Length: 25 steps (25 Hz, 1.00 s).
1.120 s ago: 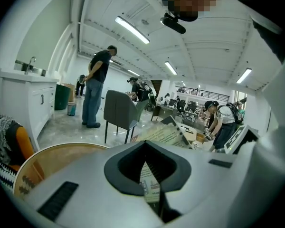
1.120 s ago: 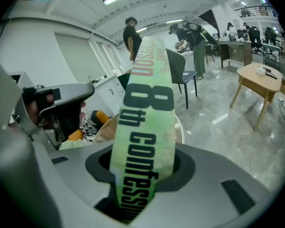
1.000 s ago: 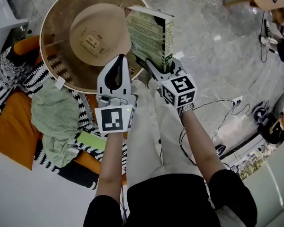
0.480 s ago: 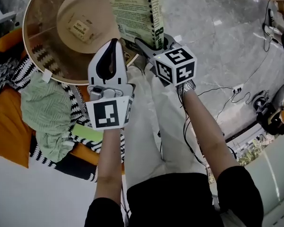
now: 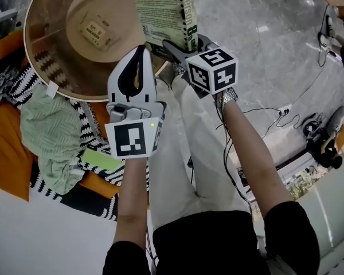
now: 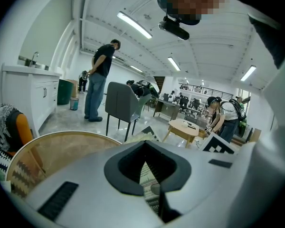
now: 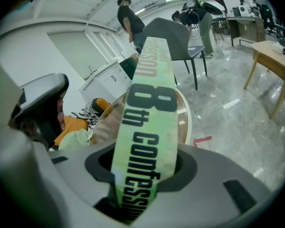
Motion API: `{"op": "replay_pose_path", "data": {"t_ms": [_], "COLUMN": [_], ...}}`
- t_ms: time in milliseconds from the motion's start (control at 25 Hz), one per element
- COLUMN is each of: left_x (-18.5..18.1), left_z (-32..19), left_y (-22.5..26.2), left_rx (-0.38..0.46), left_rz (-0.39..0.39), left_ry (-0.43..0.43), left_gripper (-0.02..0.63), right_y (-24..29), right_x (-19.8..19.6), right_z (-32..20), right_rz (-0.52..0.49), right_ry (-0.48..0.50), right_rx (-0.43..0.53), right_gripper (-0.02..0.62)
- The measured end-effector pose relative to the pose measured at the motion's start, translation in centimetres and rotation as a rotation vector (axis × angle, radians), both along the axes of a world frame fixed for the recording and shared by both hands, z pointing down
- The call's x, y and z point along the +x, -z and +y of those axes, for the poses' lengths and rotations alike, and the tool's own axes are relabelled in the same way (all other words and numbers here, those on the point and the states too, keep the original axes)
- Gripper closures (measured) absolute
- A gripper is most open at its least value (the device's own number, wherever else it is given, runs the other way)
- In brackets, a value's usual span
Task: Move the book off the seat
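Observation:
The green book [image 5: 160, 10] stands upright over the near rim of the round glass-topped table [image 5: 49, 42]. My right gripper [image 5: 176, 46] is shut on the book's lower end. In the right gripper view the spine [image 7: 149, 103], with black lettering, rises from between the jaws. My left gripper [image 5: 140, 50] hovers just left of the book over the table's near edge, its jaws shut with nothing in them. Through the gap in its jaws in the left gripper view I see part of the book's printed cover [image 6: 149, 184].
The seat at the left has orange cushions [image 5: 6, 148], a black-and-white striped blanket [image 5: 97, 125] and a green knitted cloth [image 5: 49, 130]. Cables [image 5: 264, 119] run over the marble floor at the right. A grey chair [image 6: 123, 106], a low wooden table [image 6: 183, 127] and standing people are farther off.
Both grippers have sunk, the right one more, tipping further down with the book. The book now stands higher and further left in the head view, over the table's rim.

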State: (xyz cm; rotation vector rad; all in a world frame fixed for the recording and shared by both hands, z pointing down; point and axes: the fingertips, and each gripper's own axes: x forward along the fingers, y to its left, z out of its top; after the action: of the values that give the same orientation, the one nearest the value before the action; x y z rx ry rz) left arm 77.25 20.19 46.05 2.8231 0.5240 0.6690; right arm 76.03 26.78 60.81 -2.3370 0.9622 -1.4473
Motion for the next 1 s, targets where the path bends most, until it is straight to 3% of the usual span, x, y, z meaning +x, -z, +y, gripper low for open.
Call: {"op": "replay_pose_path", "data": {"t_ms": [320,1000], "left_x": [0.0,0.2], "left_z": [0.2,1.0], "left_y": [-0.7,-1.7], "left_rx": [0.004,0.003], "left_rz": [-0.012,-0.026], "left_ry": [0.018,0.014], "left_gripper": [0.597,0.597], "right_y": [-1.2,-4.4], "right_x": [0.7,1.3], "right_z": [1.3,4.3], "right_rz": [-0.031,-0.117], "right_ry": [0.018,-0.072], "right_rx": [-0.035,-0.006], "right_gripper": [0.393,0.288]}}
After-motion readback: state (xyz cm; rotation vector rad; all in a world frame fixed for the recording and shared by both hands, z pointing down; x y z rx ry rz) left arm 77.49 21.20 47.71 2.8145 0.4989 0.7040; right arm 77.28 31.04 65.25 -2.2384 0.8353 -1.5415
